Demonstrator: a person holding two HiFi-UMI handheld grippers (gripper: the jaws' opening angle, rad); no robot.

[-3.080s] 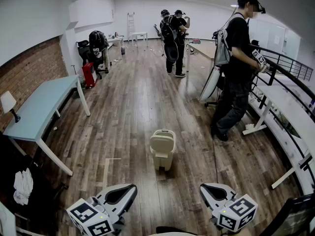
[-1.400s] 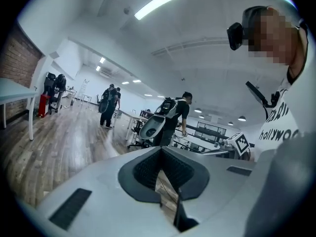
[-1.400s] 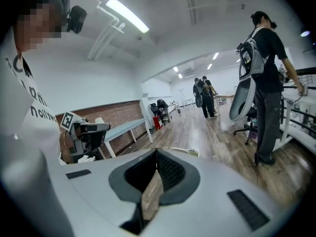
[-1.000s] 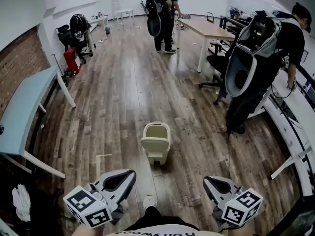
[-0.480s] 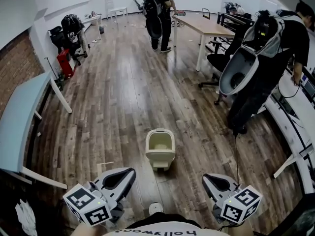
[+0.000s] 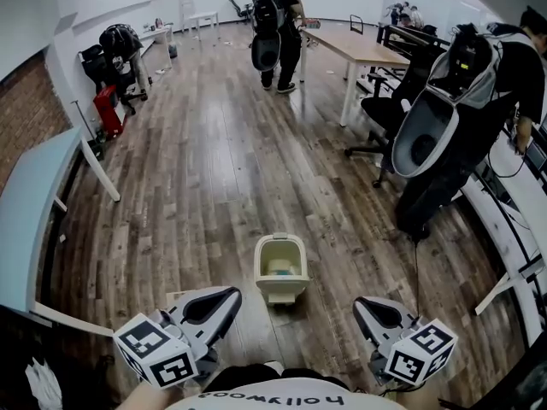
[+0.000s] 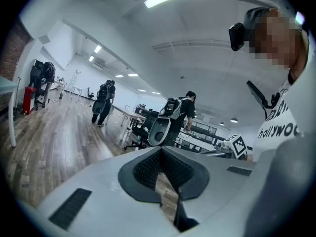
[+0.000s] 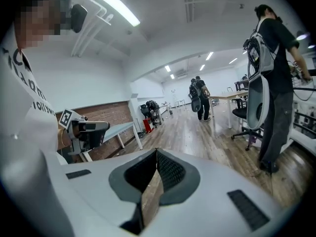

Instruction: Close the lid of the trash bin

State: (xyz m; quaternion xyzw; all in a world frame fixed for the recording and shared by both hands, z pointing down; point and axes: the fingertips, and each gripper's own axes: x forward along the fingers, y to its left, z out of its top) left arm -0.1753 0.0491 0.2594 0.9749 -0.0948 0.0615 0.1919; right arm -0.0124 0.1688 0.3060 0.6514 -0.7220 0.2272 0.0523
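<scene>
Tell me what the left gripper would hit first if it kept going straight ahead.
Nothing near: the left gripper points about level, and the bin does not show in its view. Far off, probably the nearer standing person, though depth is unclear.

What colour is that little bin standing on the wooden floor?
The small plastic trash bin is cream, a pale beige; the head view shows it best.

Only one print can be read: "hollywoo" (its end is cut off), in black on the person's white shirt (image 7: 282,131), just right of the left tongs (image 7: 161,154). The head view shows it again, nearer the wearer than the right tongs (image 6: 366,304).
</scene>
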